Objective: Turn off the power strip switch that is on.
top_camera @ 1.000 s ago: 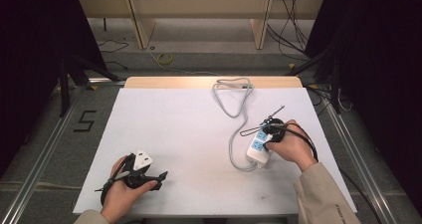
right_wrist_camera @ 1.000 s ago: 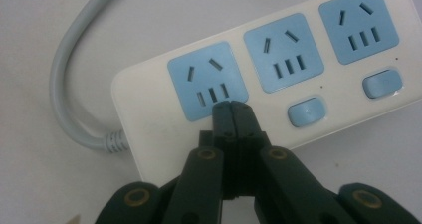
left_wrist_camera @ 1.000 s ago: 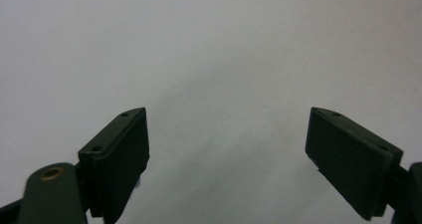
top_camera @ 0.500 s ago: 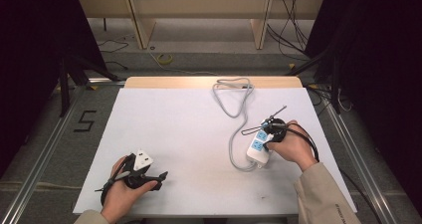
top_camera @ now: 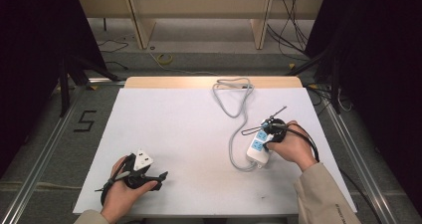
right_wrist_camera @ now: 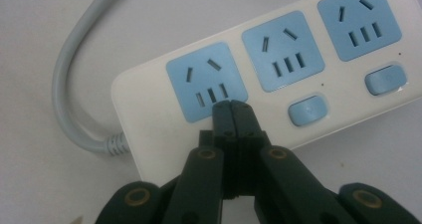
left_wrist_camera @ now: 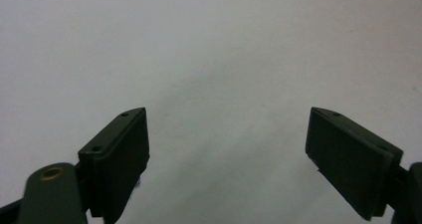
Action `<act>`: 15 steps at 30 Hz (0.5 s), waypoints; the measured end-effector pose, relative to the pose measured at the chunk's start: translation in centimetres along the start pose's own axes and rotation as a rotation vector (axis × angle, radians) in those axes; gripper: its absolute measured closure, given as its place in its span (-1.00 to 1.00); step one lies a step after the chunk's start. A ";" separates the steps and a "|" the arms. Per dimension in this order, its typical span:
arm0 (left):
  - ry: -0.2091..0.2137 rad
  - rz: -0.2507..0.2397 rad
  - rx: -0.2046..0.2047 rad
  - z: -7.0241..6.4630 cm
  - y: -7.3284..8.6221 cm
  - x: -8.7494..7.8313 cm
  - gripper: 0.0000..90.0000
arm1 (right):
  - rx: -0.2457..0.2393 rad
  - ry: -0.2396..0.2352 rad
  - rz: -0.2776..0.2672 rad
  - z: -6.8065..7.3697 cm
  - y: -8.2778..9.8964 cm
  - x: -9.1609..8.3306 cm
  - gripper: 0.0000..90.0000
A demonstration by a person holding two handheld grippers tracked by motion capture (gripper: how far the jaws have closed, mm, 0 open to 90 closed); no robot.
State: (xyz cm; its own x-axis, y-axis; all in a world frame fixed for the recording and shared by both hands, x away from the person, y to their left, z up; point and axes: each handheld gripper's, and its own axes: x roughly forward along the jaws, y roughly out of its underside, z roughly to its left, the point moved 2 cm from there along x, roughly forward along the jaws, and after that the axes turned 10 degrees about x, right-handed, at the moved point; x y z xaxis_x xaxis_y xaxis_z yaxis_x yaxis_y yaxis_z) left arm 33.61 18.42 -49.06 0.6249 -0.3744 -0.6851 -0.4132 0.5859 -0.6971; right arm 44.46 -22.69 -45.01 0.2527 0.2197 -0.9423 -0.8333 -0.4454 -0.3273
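Lower left of the high view: left hand-held gripper (top_camera: pixel 149 176) rests on the white surface (top_camera: pixel 184 129), jaws spread wide, nothing between them. Right of centre: white power strip (top_camera: pixel 259 147) lies flat, its grey cable (top_camera: pixel 234 102) looping toward the upper middle of the frame. Right hand-held gripper (right_wrist_camera: pixel 233 115) has jaws pressed together, empty, tips at the end blue socket (right_wrist_camera: pixel 206 82); whether they touch it is unclear. Strip looks rigid, light, smooth plastic, likely slippery; best pinched across its narrow sides. Cable is limp and will drag behind.
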 end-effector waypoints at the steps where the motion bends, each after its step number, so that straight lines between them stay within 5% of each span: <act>1: 0.000 0.000 -0.001 0.0 0.0 0.0 -0.62 | -0.001 -0.001 0.000 0.0 0.0 0.0 1.00; 15: 0.001 0.000 -0.001 0.0 0.0 0.0 -0.62 | -0.012 0.020 -0.005 0.3 0.0 0.0 1.00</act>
State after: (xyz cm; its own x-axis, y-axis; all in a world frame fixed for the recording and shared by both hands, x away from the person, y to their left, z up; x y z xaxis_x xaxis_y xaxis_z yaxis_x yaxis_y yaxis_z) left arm 33.66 18.44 -49.09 0.6240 -0.3752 -0.6855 -0.4138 0.5855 -0.6971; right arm 44.34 -22.43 -44.96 0.2665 0.2050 -0.9418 -0.8260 -0.4550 -0.3328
